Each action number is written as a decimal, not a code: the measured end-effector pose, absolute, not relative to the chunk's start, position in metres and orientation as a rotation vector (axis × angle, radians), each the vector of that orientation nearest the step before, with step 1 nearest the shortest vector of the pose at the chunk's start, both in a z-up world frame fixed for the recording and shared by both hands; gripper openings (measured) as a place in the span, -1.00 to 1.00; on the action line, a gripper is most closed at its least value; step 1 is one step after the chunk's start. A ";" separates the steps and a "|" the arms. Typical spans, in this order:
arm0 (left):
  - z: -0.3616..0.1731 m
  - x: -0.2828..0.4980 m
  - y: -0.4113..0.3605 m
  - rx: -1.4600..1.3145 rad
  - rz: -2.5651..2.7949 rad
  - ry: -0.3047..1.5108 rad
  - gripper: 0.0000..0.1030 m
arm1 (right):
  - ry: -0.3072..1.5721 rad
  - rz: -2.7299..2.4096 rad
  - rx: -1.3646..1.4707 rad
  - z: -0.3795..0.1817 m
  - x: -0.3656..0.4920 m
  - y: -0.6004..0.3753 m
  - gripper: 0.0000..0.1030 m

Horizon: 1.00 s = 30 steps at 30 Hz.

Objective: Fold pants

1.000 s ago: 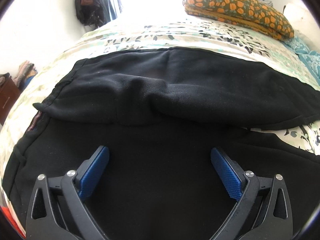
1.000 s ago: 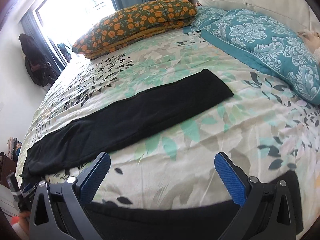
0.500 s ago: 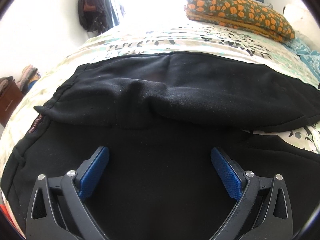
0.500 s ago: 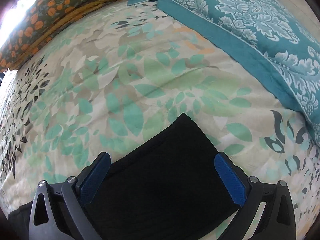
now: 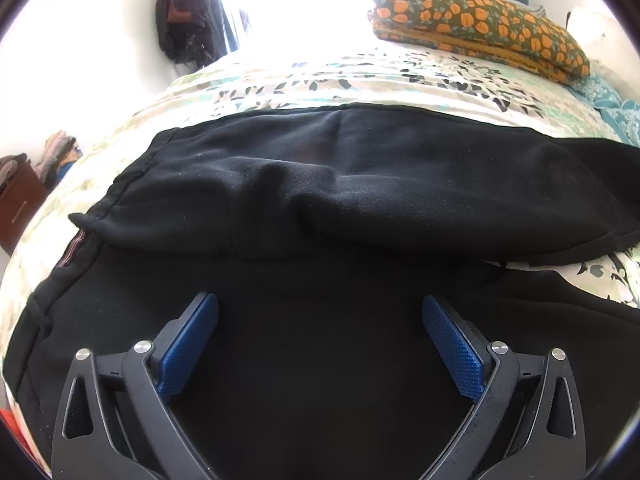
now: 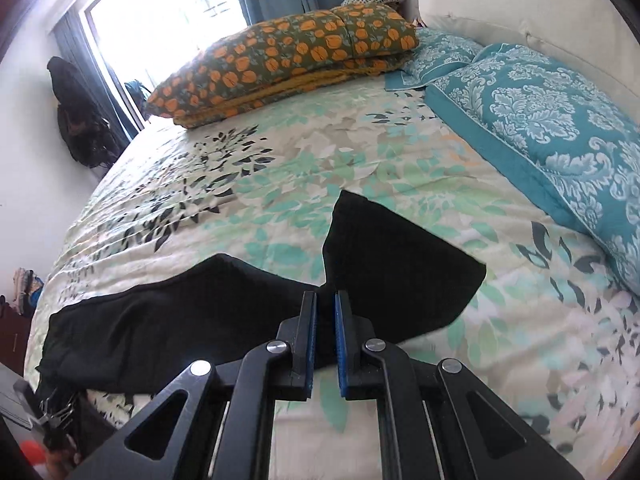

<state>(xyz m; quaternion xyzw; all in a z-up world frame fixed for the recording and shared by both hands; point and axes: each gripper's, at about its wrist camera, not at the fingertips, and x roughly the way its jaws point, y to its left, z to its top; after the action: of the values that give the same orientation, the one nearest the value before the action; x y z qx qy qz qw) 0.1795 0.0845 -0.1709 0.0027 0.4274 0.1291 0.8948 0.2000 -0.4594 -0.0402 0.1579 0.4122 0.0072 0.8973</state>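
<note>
— Where were the black pants (image 5: pixel 320 208) lying?

— On the bed (image 6: pixel 280 184), spread across its floral cover. The waist end sat at the foot-side edge of the bed, and one leg (image 6: pixel 400 264) reached up toward the teal pillows (image 6: pixel 552 128) by the headboard.

— And the left claw (image 5: pixel 320 344)?

— It hovered over the dark seat of the pants with its blue pads (image 5: pixel 188 344) spread wide apart, gripping nothing. A thick fold of the fabric ran across just beyond it.

— The right claw (image 6: pixel 326 332)?

— Its pads were pressed almost together, pinching the cloth of the leg near the cuff. The fabric bunched at the pinch and fanned out on both sides, the cuff end lifted a little off the cover.

— Anything else on the bed?

— An orange-flowered quilt (image 6: pixel 288 56), folded, near the far edge by the window.
</note>
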 end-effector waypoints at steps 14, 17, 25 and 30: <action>-0.164 0.185 0.089 -0.022 0.255 0.962 0.99 | 0.735 -0.046 0.875 -0.099 0.001 -0.490 0.36; -0.160 0.188 0.091 -0.036 0.252 1.027 0.99 | 0.689 0.117 1.139 -0.124 0.005 -0.499 0.36; -0.153 0.173 0.092 -0.075 0.277 1.089 0.96 | 0.796 -0.023 1.158 -0.149 0.029 -0.506 0.36; -0.147 0.175 0.083 -0.032 0.247 1.119 0.96 | 0.761 -0.072 1.137 -0.132 0.009 -0.509 0.41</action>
<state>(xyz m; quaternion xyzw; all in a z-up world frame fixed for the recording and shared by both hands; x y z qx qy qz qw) 0.1751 0.0835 -0.1467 -0.0152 0.5292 0.1170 0.8402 0.0093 -0.5093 -0.1319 0.5249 0.3514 -0.0331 0.7745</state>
